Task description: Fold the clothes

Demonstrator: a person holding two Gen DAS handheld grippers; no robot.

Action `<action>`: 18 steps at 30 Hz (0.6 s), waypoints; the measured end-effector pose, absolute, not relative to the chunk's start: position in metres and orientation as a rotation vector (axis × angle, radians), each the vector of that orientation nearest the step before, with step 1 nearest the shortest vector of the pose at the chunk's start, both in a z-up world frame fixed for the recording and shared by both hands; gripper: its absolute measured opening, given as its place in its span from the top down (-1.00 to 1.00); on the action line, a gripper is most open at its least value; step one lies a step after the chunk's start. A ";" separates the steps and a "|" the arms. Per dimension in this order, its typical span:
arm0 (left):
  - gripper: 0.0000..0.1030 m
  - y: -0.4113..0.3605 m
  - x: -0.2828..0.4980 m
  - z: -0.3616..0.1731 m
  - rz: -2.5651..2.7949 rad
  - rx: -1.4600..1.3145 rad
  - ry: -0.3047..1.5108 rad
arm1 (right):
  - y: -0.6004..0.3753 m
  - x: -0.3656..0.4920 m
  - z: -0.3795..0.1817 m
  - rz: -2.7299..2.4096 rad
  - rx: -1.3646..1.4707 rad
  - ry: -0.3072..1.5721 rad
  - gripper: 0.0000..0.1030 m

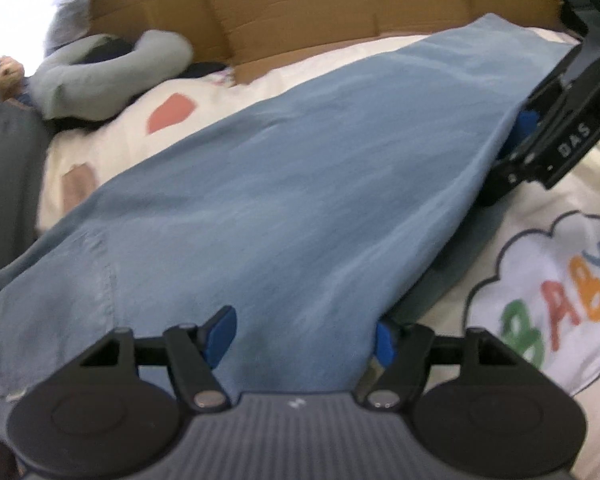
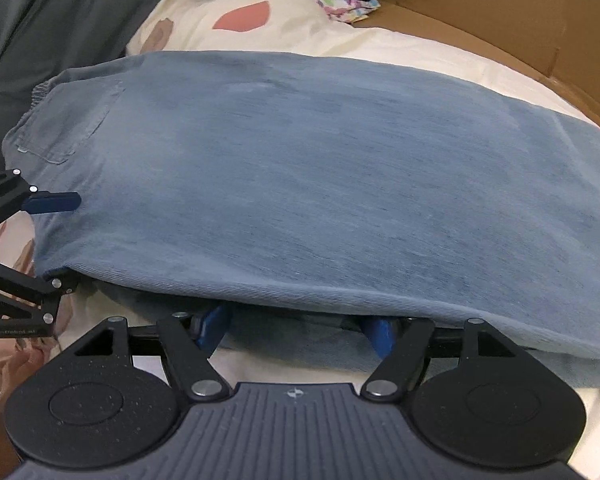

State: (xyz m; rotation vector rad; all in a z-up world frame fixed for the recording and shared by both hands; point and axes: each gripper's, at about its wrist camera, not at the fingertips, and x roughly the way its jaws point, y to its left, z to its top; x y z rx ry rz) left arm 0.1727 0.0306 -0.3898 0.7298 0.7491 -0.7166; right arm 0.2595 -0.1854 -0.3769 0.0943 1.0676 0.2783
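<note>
The blue denim trousers (image 2: pixel 320 184) lie folded lengthwise on a cream printed bedsheet (image 1: pixel 548 280), one leg laid over the other. In the right wrist view their long axis runs left to right: the elastic waistband and a patch pocket (image 2: pixel 72 124) sit at the left end, the legs stretch away to the right. The near long edge of the top layer is raised off the layer beneath. The left claw (image 1: pixel 304 334) straddles this edge near the waist end, jaws wide, one blue finger above the cloth and the other at its border; the pads do not press. The right claw (image 2: pixel 296 330) sits further along the same edge, jaws wide, both blue fingers under the lifted layer, no grip visible. A grey pillow (image 1: pixel 112 76) and brown cardboard (image 1: pixel 300 12) lie beyond the trousers, well apart from both claws.
</note>
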 end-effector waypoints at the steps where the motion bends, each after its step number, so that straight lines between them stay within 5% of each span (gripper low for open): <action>1: -0.39 0.034 0.173 -0.389 -0.698 0.727 0.745 | -0.184 0.260 -0.377 0.282 0.094 1.067 -0.42; 18: -0.60 0.071 0.183 -0.366 -0.489 0.607 0.621 | -0.186 0.260 -0.378 0.304 0.100 1.058 -0.41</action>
